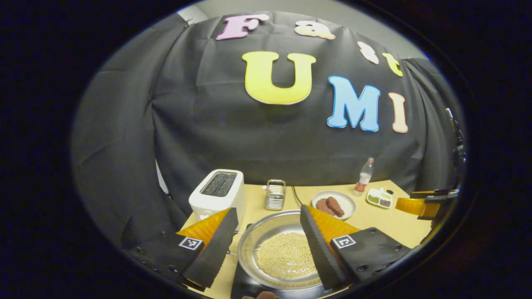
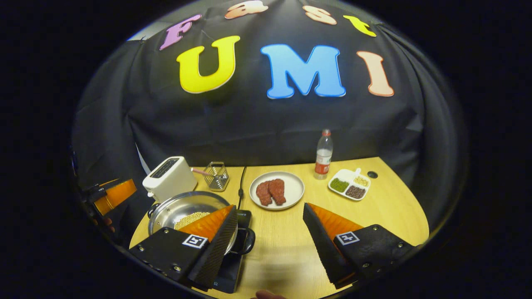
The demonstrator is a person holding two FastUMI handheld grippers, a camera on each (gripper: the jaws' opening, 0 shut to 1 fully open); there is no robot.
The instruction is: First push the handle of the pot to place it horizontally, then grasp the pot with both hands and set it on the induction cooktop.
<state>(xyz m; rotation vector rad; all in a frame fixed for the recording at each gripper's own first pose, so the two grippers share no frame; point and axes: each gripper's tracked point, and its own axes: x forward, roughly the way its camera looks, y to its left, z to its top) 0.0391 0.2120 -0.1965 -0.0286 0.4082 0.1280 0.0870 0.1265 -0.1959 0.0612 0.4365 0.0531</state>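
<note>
1. One pot (image 2: 187, 214) sat on one induction cooktop (image 2: 232, 265); two grippers hovered.
2. The pot looked shiny, holding pale beads, perhaps beans.
3. Left gripper (image 1: 266, 245) and right gripper (image 2: 270, 245) gaped wide, holding nothing.

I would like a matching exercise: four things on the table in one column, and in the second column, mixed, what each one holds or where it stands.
1. pot
2. plate
3. bottle
4. toaster

a. two pieces of meat
b. small yellow beans
c. upright beside the divided tray
d. behind the pot, at the table's edge

Pairs: 1-b, 2-a, 3-c, 4-d
</note>
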